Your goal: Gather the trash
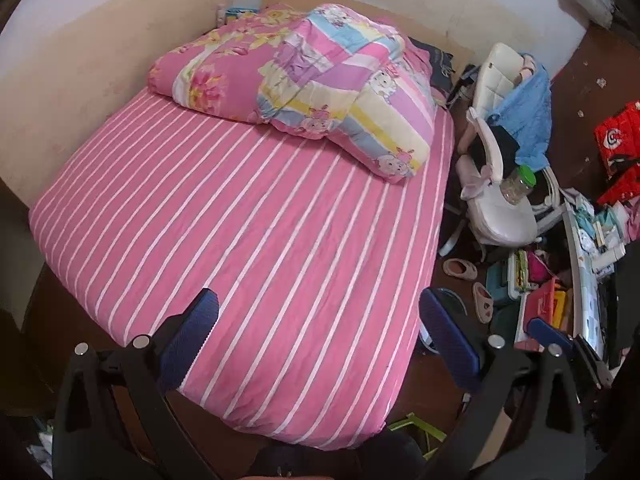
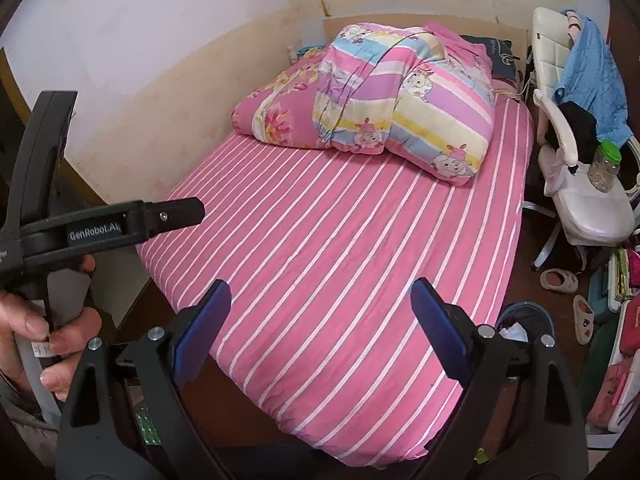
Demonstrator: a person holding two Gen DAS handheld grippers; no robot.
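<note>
So, quick rundown, biggest stuff first:
bed point(image 2: 340, 248): striped sheet looks bare, no trash on it that you can see.
bin point(image 2: 524, 320): dark round one on the floor off the bed's right foot corner, with something pale and crumpled inside, probably trash.
right gripper point(image 2: 320, 328): spread wide, holding nothing, and the bin sits just right of its right finger, so it's your nearer hand.
left gripper point(image 1: 318, 340): also spread wide and empty, with the bin peeking out behind its right finger.
axis: crumpled wad, can't tell any long side.

bin point(image 2: 524, 320) half hidden behind hand-held gripper finger; contents unclear.
</note>
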